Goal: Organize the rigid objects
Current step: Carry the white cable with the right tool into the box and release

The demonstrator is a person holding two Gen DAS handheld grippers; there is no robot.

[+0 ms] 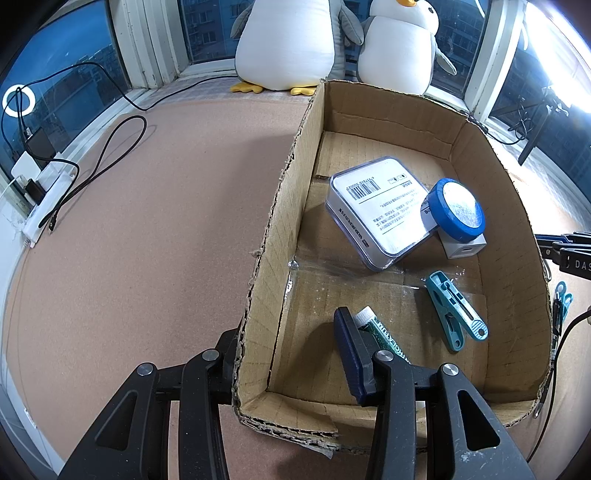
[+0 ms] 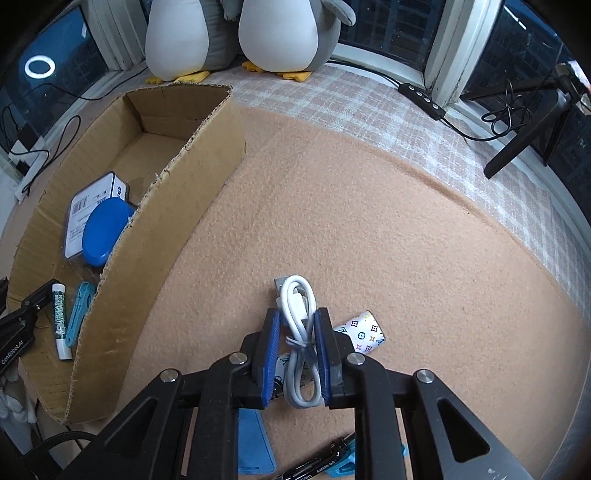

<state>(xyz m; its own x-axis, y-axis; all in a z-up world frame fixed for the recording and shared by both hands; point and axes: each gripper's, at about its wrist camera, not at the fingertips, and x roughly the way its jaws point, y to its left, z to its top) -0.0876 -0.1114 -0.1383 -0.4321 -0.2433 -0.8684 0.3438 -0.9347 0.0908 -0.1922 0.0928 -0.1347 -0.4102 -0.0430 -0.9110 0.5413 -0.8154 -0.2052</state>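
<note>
Right of the cardboard box (image 2: 122,229), on the carpet (image 2: 369,221): right gripper (image 2: 297,354), jaws pinching a bundled white cable (image 2: 297,314), presumably for lifting into the box. At the box's left wall: left gripper (image 1: 291,363), jaws clamped across that wall, likely steadying it.

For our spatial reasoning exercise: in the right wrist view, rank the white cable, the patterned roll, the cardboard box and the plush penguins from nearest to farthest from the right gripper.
1. White cable: bundled between the right gripper fingers.
2. Patterned roll: on the blanket just right of it.
3. Cardboard box: off to the left.
4. Plush penguins: far back by the window.
</note>
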